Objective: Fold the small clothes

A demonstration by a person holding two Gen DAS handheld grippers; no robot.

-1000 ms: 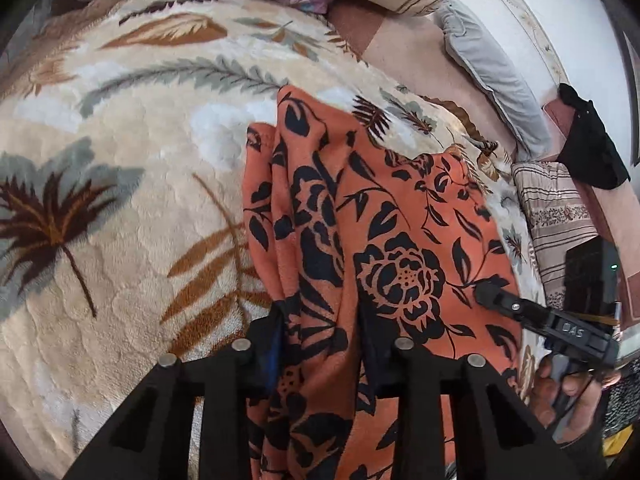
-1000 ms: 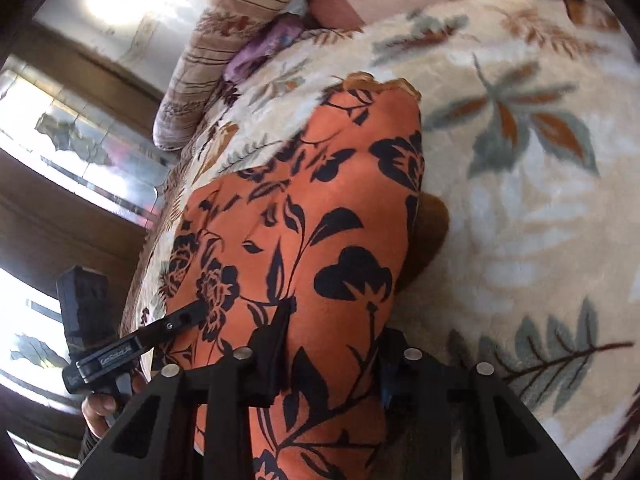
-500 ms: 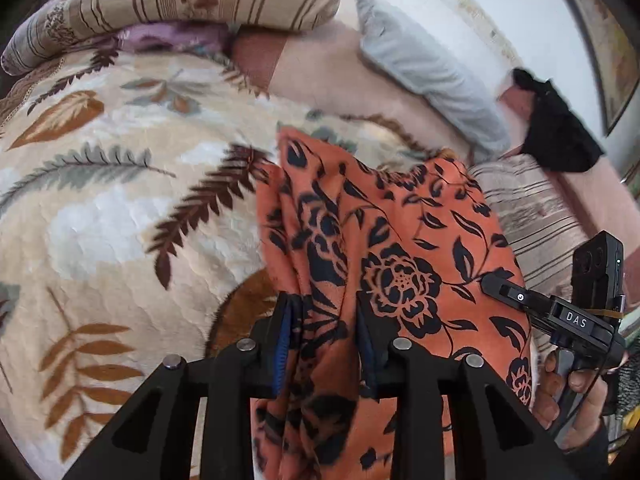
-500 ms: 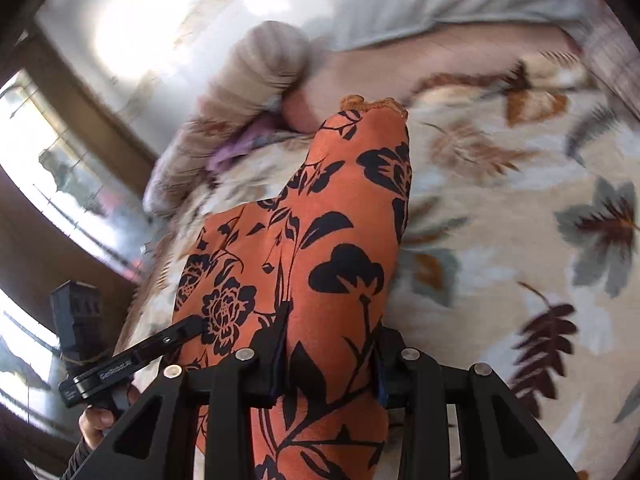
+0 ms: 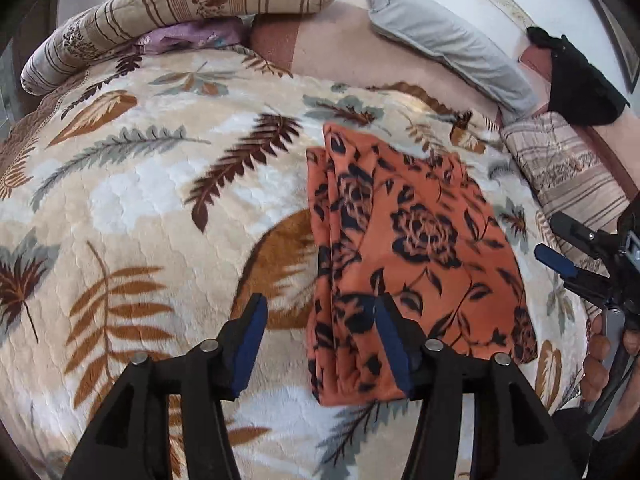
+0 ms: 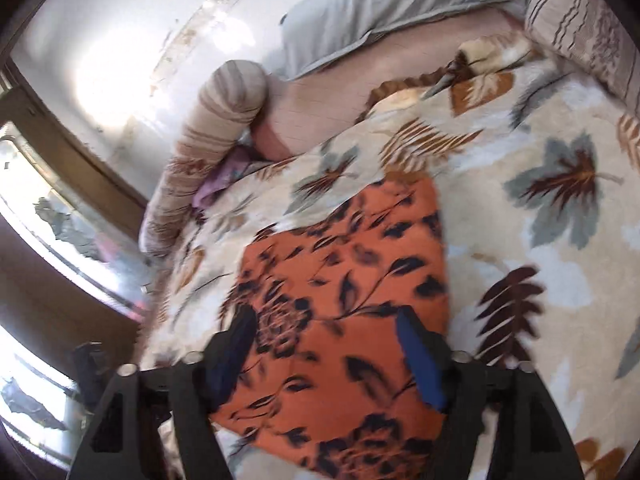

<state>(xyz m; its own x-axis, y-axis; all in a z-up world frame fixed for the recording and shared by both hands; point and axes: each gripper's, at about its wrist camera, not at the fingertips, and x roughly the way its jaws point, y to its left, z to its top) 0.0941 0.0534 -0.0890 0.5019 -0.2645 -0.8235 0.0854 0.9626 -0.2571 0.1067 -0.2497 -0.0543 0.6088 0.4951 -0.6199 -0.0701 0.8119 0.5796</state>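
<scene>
Orange floral garment [image 5: 404, 248] lies folded on the leaf-patterned blanket [image 5: 152, 208], its stacked folds bunched along the edge nearest the left gripper. The left gripper [image 5: 318, 340] hovers at that folded edge with its jaws apart; they have just been opening, and the cloth, though it shows between them, is pressed by neither blue pad, one finger [image 5: 394, 344] standing over the fabric and the other over bare blanket. The right gripper [image 6: 326, 354] hangs over the opposite end of the garment [image 6: 344, 304], jaws spread wide and also freshly opened, with the cloth lying flat below the gap and its pads [image 6: 420, 364] clear of it. From the left wrist view the right gripper [image 5: 560, 256] shows just beside the garment's far edge, carried in a person's hand [image 5: 604, 356].

Beyond the garment, a striped bolster [image 5: 180, 12] runs along the head of the blanket with a purple cloth [image 5: 192, 36] tucked against it. A grey pillow [image 5: 444, 44] lies farther back on the pinkish sheet [image 5: 332, 52], a black cloth [image 5: 576, 88] sits past the pillow, and a striped cushion [image 5: 568, 168] rests near the garment's far corner. Nothing lies on top of the garment. The right wrist view is motion-blurred; it shows a pale wall [image 6: 120, 52] and a wood-framed window [image 6: 60, 208] beside the bolster.
</scene>
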